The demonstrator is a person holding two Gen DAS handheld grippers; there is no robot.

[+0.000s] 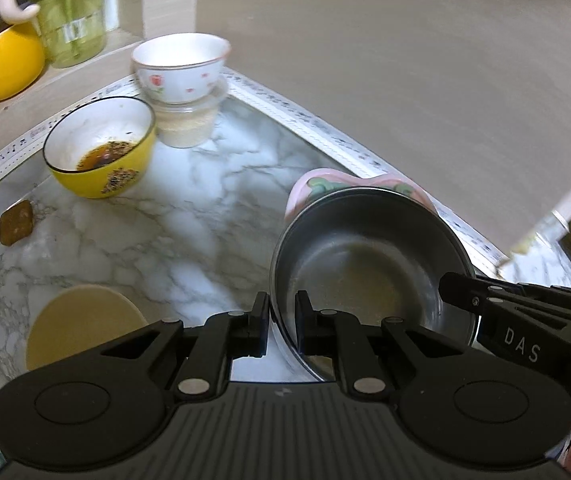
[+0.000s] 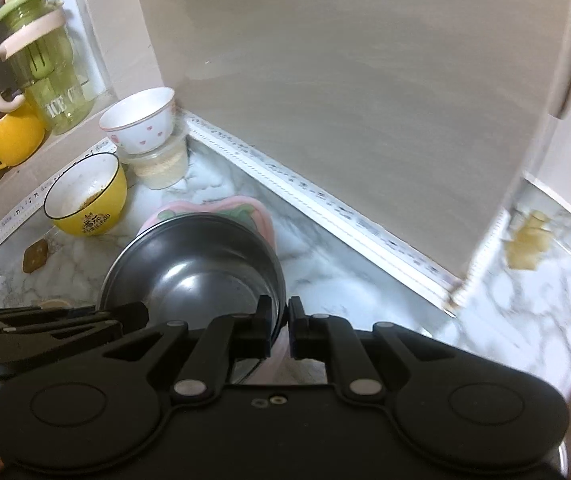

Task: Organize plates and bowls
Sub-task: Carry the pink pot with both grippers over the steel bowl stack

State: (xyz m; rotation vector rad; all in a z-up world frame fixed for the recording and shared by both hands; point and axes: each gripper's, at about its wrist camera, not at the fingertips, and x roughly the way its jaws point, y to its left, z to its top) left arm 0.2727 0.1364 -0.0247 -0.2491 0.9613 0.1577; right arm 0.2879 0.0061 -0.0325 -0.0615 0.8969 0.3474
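You've got the steel bowl (image 1: 369, 276) pinched from both sides: left gripper (image 1: 281, 320) is closed to a narrow slot over the near-left rim, one finger inside and one outside; right gripper (image 2: 279, 322) is clamped the same way on the opposite rim. The bowl sits tilted over the pink plate (image 1: 313, 188) near the wall trim; can't tell whether it's resting on the plate or just above it. The right grip may also have the pink plate edge in the slot, since there's pink between its fingers in the right wrist view, but it's too blurred to confirm. Risks as I see them: thin polished rim plus edge-only pinch means the bowl could pivot or slip if your two hands don't move together. If the plate is caught too, lifting drags it and it drops. The yellow bowl (image 1: 99, 146) has dark residue in it and the white bowl (image 1: 181, 66) is perched on a plastic tub (image 1: 185, 126), so a wide swing left could knock either over.
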